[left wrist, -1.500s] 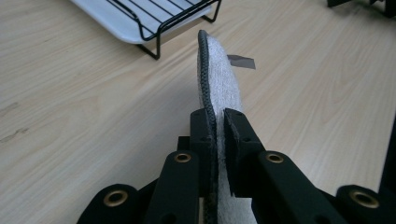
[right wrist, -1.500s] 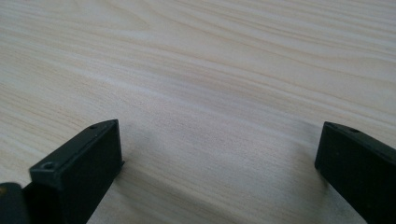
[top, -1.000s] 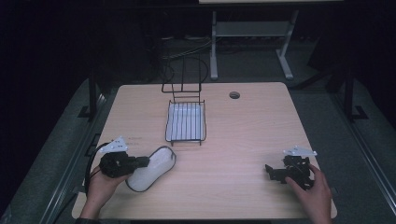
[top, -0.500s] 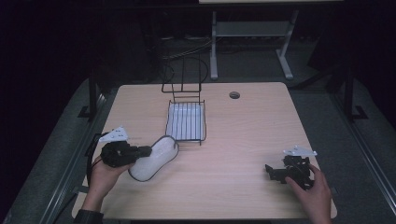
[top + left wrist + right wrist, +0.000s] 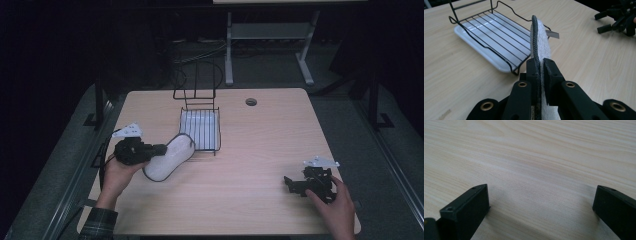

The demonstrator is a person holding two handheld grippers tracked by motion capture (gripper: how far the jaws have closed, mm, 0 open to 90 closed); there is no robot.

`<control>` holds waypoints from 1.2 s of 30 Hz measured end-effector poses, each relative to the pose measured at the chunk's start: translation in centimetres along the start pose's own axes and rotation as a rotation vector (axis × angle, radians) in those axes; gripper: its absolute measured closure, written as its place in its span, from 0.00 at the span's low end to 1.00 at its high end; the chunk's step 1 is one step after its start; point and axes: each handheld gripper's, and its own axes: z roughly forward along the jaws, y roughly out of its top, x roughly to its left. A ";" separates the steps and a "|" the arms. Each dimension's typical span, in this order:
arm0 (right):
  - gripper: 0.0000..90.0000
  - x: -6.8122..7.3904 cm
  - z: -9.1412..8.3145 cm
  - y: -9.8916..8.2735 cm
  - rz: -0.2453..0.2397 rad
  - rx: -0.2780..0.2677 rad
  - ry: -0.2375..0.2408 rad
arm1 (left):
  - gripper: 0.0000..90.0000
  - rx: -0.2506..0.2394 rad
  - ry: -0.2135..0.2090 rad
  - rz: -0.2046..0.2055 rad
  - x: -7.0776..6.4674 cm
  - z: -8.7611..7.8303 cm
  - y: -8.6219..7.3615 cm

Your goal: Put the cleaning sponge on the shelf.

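My left gripper [image 5: 160, 148] [image 5: 540, 65] is shut on the rim of a white oval mat with a dark braided edge [image 5: 169, 156] [image 5: 540, 41]. The mat is lifted off the table and stands on edge, its far end close to the near left corner of the black wire rack [image 5: 200, 125] [image 5: 499, 30], which sits over a white tray [image 5: 477, 37]. At the right front of the table, my right gripper [image 5: 289, 184] [image 5: 541, 202] rests low with its jaws wide apart and only bare wood between them.
The wooden table [image 5: 270, 135] has a round cable hole [image 5: 251, 102] at the back. The rack's tall back frame [image 5: 195, 80] rises behind the tray. A white stand [image 5: 270, 40] is on the dark floor beyond. The right gripper [image 5: 616, 21] appears in the left gripper view.
My left hand has carried the mat up and toward the rack, raising it from lying flat to on edge. The right hand has stayed put.
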 end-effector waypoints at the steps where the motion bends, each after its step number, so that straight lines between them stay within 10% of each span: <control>1: 0.00 0.0 0.0 0.0 0.000 0.000 0.000 | 0.93 -0.004 -0.001 -0.002 0.1 0.2 0.2; 36: 0.00 0.0 0.0 0.0 -0.001 0.001 -0.001 | 0.93 -0.026 -0.006 -0.025 3.8 4.1 4.7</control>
